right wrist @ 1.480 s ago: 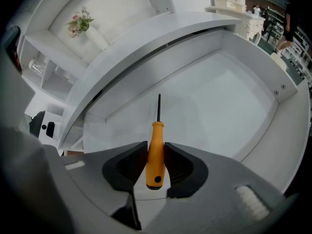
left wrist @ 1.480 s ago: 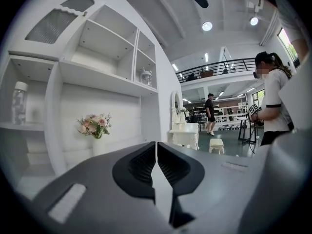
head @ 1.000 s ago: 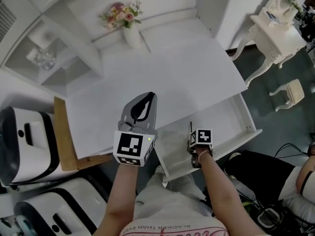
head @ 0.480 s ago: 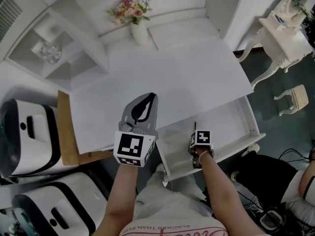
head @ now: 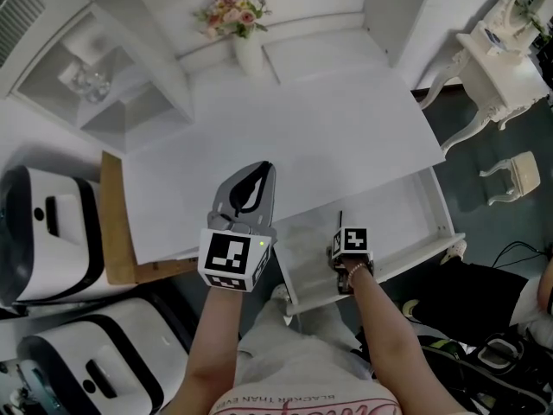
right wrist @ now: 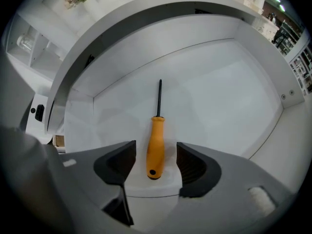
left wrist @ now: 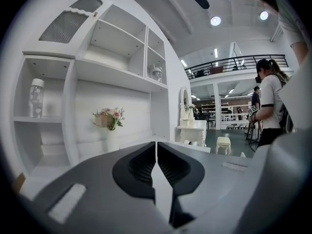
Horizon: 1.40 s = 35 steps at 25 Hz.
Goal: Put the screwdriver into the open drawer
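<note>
Looking along the right claw (right wrist: 156, 151), I see its jaws standing wide; they have just been opening. The screwdriver (right wrist: 156, 135) lies between them, and neither pad touches it: there is a clear gap on each side of the orange handle. It rests flat on the white floor of the open drawer (right wrist: 224, 106), near the front left corner. The butt of the handle is nearest the claw, and the thin dark shaft points away towards the back of the drawer, under the desk top (head: 294, 128). This claw points steeply down into the drawer.

From the head view, the drawer is pulled out from the desk's front edge, towards the right, and the marker cube of the right claw sits over its left end, with the dark shaft just showing beyond the cube.

My left claw (left wrist: 156, 147) has its jaws closed together with nothing between them. It hangs roughly level above the near edge of the desk top, aimed at the back of the desk. There a white vase of flowers (head: 238, 24) stands against the back panel, beside open shelves (head: 104, 93) that hold a glass jar (left wrist: 36, 97).

Off to the right stand a small white table (head: 497, 54) and a stool (head: 511, 173). A person (left wrist: 270, 101) stands in the background of the left gripper view.
</note>
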Motion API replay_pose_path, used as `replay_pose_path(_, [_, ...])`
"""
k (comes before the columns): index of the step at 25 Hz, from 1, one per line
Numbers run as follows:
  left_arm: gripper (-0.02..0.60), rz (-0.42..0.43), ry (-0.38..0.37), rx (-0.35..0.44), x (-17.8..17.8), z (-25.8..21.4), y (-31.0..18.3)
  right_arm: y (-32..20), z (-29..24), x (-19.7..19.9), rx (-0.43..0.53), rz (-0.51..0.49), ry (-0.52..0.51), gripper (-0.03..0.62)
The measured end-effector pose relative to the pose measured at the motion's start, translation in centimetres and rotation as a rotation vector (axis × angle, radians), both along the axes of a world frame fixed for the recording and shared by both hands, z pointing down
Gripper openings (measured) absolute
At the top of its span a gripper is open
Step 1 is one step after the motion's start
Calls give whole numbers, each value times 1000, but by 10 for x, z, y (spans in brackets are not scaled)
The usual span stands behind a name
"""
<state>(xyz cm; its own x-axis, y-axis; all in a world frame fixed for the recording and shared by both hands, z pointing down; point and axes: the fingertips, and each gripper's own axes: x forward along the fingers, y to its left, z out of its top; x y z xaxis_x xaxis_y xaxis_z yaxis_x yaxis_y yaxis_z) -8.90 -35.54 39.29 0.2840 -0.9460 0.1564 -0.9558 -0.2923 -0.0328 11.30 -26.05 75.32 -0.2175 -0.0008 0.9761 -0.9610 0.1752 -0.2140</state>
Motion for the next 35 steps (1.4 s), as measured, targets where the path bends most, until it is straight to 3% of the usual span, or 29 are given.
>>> replay_pose_path(19, [9,46,17,66,-3,-28,24,-2,-41,-5,82,14,-18,261])
replay_pose_path(28, [9,110,30,93,-1,-39,42,1,-84,-16,231,17,-43,193])
replay_pose_path(35, [9,153,41,122,-6,-50,55,11,-111,-16,333,96,-51,125])
